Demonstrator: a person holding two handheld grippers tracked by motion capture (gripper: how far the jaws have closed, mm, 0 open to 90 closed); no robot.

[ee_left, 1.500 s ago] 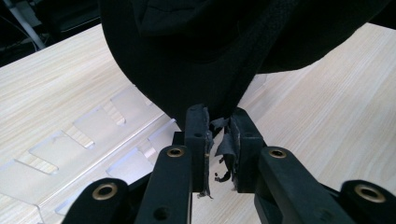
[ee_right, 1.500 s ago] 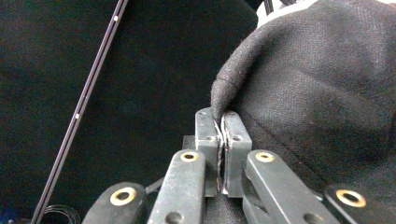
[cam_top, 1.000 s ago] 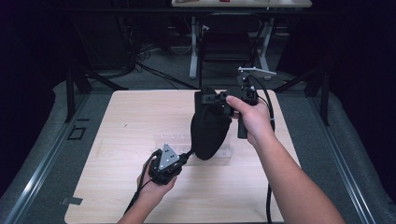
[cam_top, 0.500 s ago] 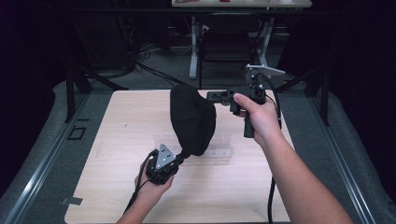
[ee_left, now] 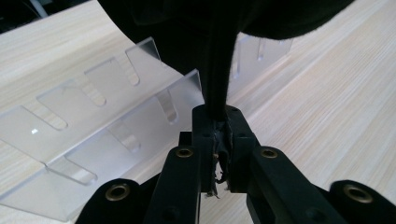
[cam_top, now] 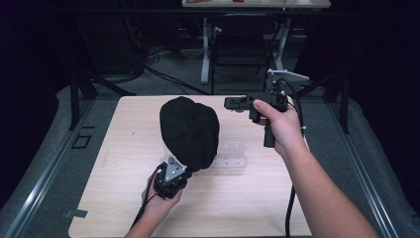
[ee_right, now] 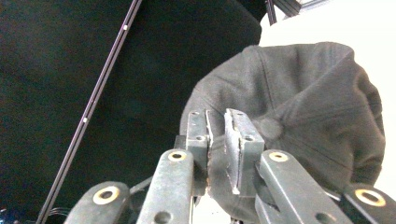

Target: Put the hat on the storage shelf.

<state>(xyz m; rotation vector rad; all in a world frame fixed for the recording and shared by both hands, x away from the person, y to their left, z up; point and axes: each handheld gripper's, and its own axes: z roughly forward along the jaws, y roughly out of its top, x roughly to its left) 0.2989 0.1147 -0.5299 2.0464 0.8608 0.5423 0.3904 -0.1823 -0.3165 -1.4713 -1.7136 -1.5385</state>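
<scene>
the left hand-held gripper (cam_top: 181, 168) is clamped on the edge of a black fabric cap (cam_top: 189, 131), holding it up above the pale wooden worktop (cam_top: 119, 198), right over a clear slotted acrylic rack (ee_left: 93, 135) lying on the wood. the right hand-held gripper (cam_top: 231, 103) hangs free beside the cap, jaws nearly together with nothing between them. this looks like a handover or reshaping step; next, i'd judge, the right one needs to open and take the cap's far side
</scene>
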